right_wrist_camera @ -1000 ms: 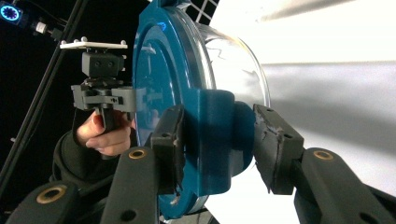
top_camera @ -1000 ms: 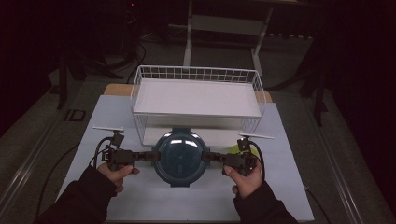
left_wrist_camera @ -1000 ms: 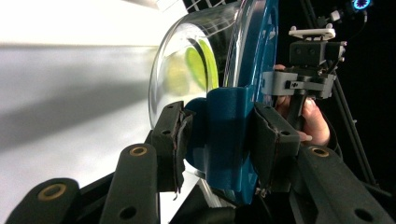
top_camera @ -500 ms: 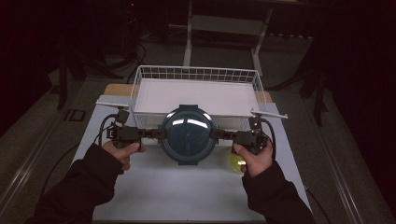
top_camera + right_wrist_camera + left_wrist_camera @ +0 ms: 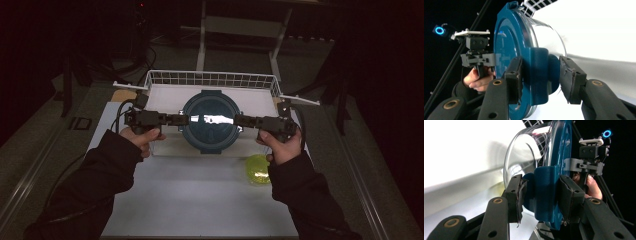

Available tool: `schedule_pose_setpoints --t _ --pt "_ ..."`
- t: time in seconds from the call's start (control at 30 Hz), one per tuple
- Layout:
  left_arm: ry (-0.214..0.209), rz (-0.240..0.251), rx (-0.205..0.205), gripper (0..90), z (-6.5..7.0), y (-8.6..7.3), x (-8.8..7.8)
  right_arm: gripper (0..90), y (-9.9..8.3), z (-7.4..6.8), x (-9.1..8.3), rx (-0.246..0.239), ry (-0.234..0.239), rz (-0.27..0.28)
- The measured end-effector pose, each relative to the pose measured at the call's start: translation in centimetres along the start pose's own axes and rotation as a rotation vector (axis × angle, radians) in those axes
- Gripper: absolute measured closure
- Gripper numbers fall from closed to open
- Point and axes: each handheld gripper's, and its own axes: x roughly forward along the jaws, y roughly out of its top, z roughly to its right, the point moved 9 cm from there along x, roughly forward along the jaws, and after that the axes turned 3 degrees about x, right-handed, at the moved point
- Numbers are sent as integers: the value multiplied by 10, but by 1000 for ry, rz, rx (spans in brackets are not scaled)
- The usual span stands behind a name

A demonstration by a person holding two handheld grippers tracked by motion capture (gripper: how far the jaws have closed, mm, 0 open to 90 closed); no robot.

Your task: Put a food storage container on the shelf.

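Observation:
A round glass container with a blue lid [image 5: 210, 120] hangs in the air, level, over the front edge of the white wire basket [image 5: 210, 78]. My left gripper [image 5: 182, 120] is shut on the blue side clip [image 5: 544, 192] at its left, and the pads press on both faces of that clip. My right gripper [image 5: 240, 121] is shut on the opposite clip [image 5: 537, 72] at its right. In the left gripper view the glass body [image 5: 524, 152] shows beside the lid, with the right gripper [image 5: 586, 163] beyond it. The right gripper view shows the lid [image 5: 506, 45] and the left gripper [image 5: 477, 58] beyond.
A yellow-green ball [image 5: 257, 169] lies on the white tabletop [image 5: 200, 200] just under my right hand. The basket has a white floor and stands at the table's far side. Metal frame legs [image 5: 202, 35] rise behind it in the dark.
Both hands have lifted the container off the table and carried it away from the person, toward the basket. The yellow-green ball has come into sight near the right hand.

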Motion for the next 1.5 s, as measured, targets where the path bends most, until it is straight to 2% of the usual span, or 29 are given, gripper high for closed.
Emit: schedule_pose_setpoints --t 0.03,0.07,0.1,0.27,0.5,0.73,0.87,0.97,1.03,1.17,1.2,1.3,1.4,1.5 --pt "0 0 0 571 0 0 0 559 4 0 -1 1 -2 1" --pt "0 5 -8 571 1 10 6 559 4 0 -1 1 -2 1" --pt "-1 1 -5 571 0 13 7 559 16 3 -3 11 -2 11" --pt "-9 -7 4 571 -1 27 16 558 29 7 -6 7 -16 12" --pt "-15 0 -22 571 -6 41 29 558 47 18 -10 35 -33 29" --pt "-2 -5 -44 570 -16 52 38 558 57 28 -8 57 -49 30" --pt "1 11 -71 570 -24 56 37 558 59 35 0 84 -43 22" --pt "5 19 -68 569 -27 60 36 558 62 35 5 90 -38 24" --pt "5 23 -83 568 -30 62 36 558 64 36 6 89 -41 22" --pt "-9 33 -119 563 -37 64 37 555 69 39 12 128 -47 28" --pt "-21 40 -144 562 -41 65 37 553 70 40 13 132 -46 29" --pt "-22 58 -175 549 -48 67 36 532 69 43 20 154 -62 18" --pt "-14 60 -187 525 -55 66 37 515 69 48 25 173 -61 16" --pt "-7 70 -168 508 -55 66 37 507 70 51 28 179 -64 17"
